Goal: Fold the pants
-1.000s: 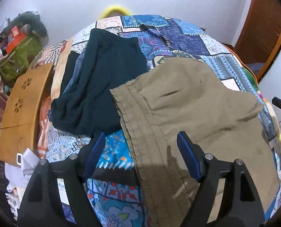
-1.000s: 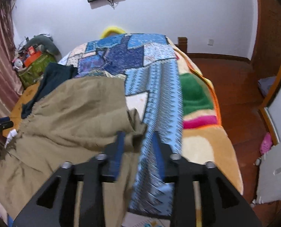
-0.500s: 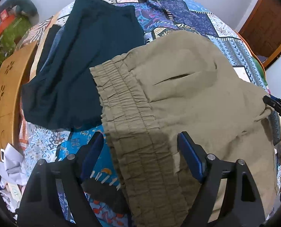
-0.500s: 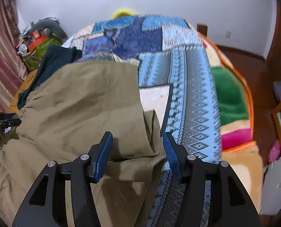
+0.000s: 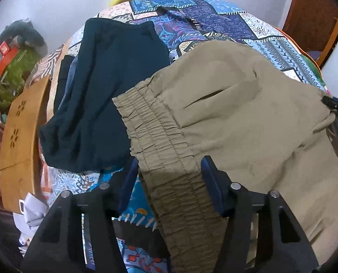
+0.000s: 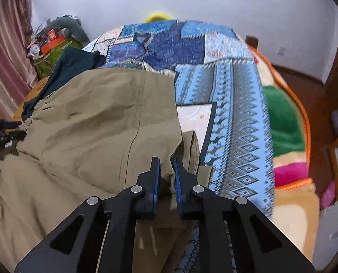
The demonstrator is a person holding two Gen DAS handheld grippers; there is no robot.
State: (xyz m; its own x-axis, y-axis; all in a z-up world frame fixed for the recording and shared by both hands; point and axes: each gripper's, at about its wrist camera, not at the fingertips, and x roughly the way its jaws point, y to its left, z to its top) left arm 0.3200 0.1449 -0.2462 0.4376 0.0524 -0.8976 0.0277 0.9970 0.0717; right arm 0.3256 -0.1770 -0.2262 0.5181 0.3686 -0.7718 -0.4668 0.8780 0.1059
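Observation:
Khaki pants (image 5: 232,122) with an elastic waistband lie spread on the patterned bed. My left gripper (image 5: 170,170) is open, its blue pads either side of the waistband's near end. In the right wrist view the khaki pants (image 6: 96,122) fill the left half. My right gripper (image 6: 166,163) is shut on a fold of the pants at their right edge. The right gripper's tip shows at the far right of the left wrist view (image 5: 335,107).
Dark navy pants (image 5: 105,95) lie left of the khaki ones, partly under them. A wooden board (image 5: 18,127) stands at the bed's left edge. A cluttered green box (image 6: 53,45) sits far left. Wooden floor (image 6: 305,95) lies to the right of the bed.
My right gripper has closed on the pants' right edge. My left gripper has narrowed around the waistband and shifted slightly along it.

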